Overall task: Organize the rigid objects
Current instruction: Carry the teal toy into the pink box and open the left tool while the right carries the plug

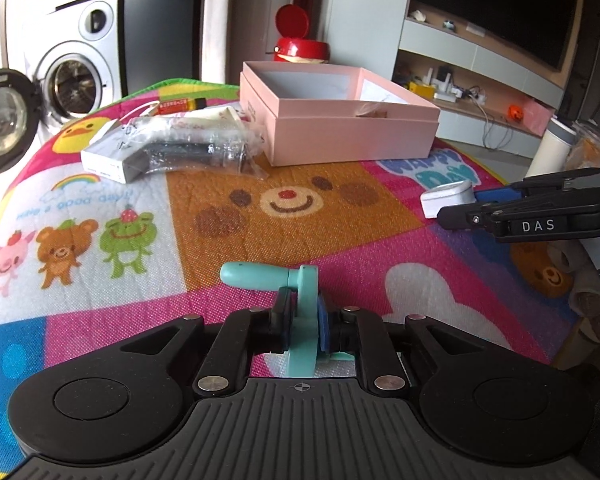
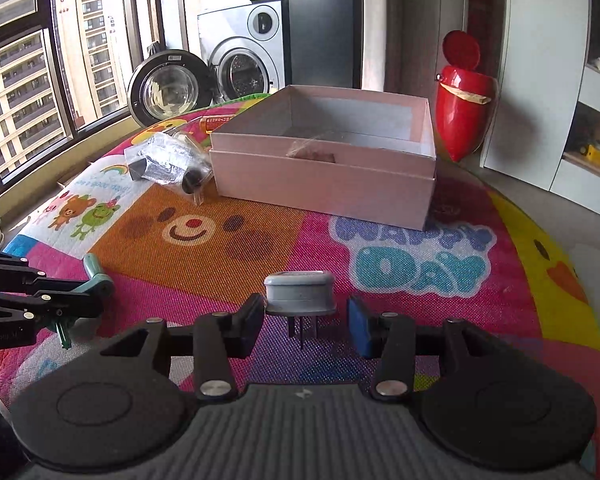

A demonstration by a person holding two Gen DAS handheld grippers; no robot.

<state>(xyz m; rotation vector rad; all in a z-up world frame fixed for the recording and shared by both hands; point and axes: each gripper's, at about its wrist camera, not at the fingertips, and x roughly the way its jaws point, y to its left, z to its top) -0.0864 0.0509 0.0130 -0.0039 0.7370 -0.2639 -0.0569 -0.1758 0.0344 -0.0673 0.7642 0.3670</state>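
My left gripper (image 1: 303,322) is shut on a teal plastic crank handle (image 1: 284,280), low over the colourful mat; it also shows in the right wrist view (image 2: 94,276). My right gripper (image 2: 304,322) is open around a white wall plug adapter (image 2: 300,292) that lies on the mat with its prongs toward me; the pads do not touch it. The adapter also shows in the left wrist view (image 1: 448,198), with the right gripper (image 1: 520,216) beside it. An open pink box (image 1: 340,120) stands at the far side of the mat, also in the right wrist view (image 2: 324,160).
Left of the box lie a white carton (image 1: 108,156), a clear bag with dark parts (image 1: 196,148) and an orange tube (image 1: 176,106). A red bin (image 2: 464,96) stands behind the table. A washing machine (image 2: 240,56) with its door open is at the back.
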